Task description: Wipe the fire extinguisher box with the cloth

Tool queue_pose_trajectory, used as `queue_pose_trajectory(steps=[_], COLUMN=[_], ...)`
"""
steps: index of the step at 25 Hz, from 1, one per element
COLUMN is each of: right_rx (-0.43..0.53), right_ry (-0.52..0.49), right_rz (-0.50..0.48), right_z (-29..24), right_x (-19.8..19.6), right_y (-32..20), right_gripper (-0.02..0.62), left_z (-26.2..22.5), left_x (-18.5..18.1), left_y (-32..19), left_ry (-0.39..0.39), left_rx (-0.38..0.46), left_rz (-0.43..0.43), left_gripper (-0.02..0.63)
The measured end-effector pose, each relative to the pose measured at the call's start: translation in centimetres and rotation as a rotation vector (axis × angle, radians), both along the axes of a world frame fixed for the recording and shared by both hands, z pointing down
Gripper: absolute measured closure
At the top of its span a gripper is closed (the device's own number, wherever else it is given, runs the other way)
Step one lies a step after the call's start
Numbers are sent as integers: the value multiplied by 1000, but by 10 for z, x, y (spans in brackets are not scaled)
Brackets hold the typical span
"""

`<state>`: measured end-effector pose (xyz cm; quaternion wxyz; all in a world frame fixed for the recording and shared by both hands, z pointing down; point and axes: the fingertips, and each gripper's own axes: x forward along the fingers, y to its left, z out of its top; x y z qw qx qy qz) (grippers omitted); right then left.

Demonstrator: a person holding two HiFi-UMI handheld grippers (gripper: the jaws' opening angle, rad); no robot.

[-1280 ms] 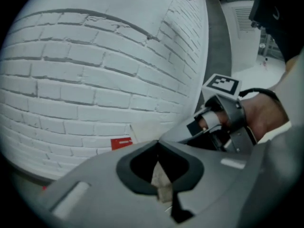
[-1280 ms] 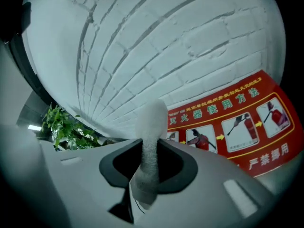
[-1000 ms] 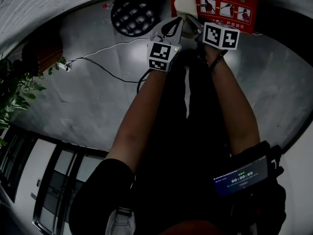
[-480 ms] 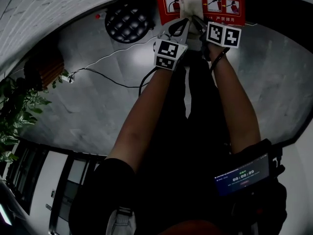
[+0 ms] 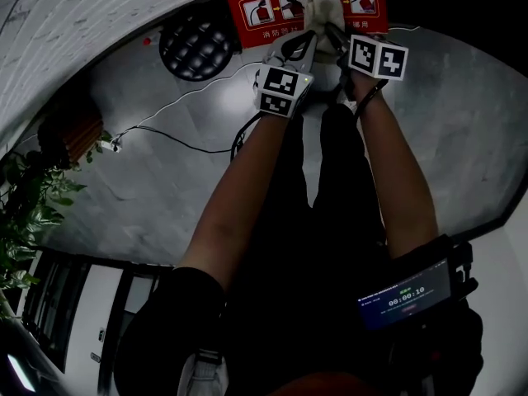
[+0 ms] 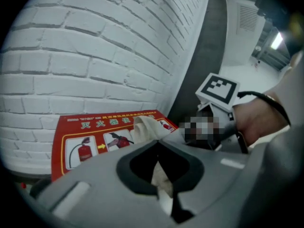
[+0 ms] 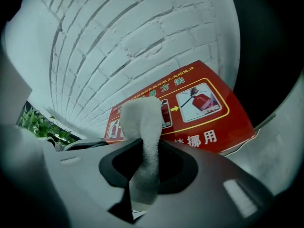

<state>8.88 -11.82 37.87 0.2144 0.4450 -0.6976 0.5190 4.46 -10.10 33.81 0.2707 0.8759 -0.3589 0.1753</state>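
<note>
The red fire extinguisher box (image 5: pixel 272 7) stands against the white brick wall, its lid printed with extinguisher pictograms (image 6: pixel 90 146) (image 7: pixel 204 108). A pale cloth (image 5: pixel 322 8) lies bunched on that red face. My left gripper (image 5: pixel 299 46) and right gripper (image 5: pixel 332 38) sit side by side just in front of the box, both shut on the cloth. In the left gripper view the cloth (image 6: pixel 145 127) runs back into the closed left gripper (image 6: pixel 164 194). The right gripper view shows the cloth (image 7: pixel 141 122) rising as a thick roll from the closed right gripper (image 7: pixel 141 196).
A black round mesh object (image 5: pixel 196 46) stands on the grey floor left of the box. A thin cable (image 5: pixel 177 130) crosses the floor. A green plant (image 5: pixel 29 209) is at far left. A phone (image 5: pixel 404 294) with a timer hangs at the person's waist.
Both grippers have carried the cloth rightward across the red printed face, from near its left end to right of its middle. The head view has swung, so the box sits further left.
</note>
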Motion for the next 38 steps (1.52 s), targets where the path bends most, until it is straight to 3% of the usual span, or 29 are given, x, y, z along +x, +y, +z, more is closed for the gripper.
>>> queue_pose_trajectory(steps=[18,27,38], right_rx=[54,185,325], right_ry=[61,1,103], right_rz=[73,89,194], right_z=[-1,-32,-69], right_x=[129,134,182], right_y=[11,10,4], right_gripper=[509,512,512], left_z=[-6,-18,-32], left_x=[103,115,134], left_y=[13,15,19], left_ry=[2,21,34], left_rx=[24,48,102], left_rz=[58,77,141], left_gripper=[607,607,607])
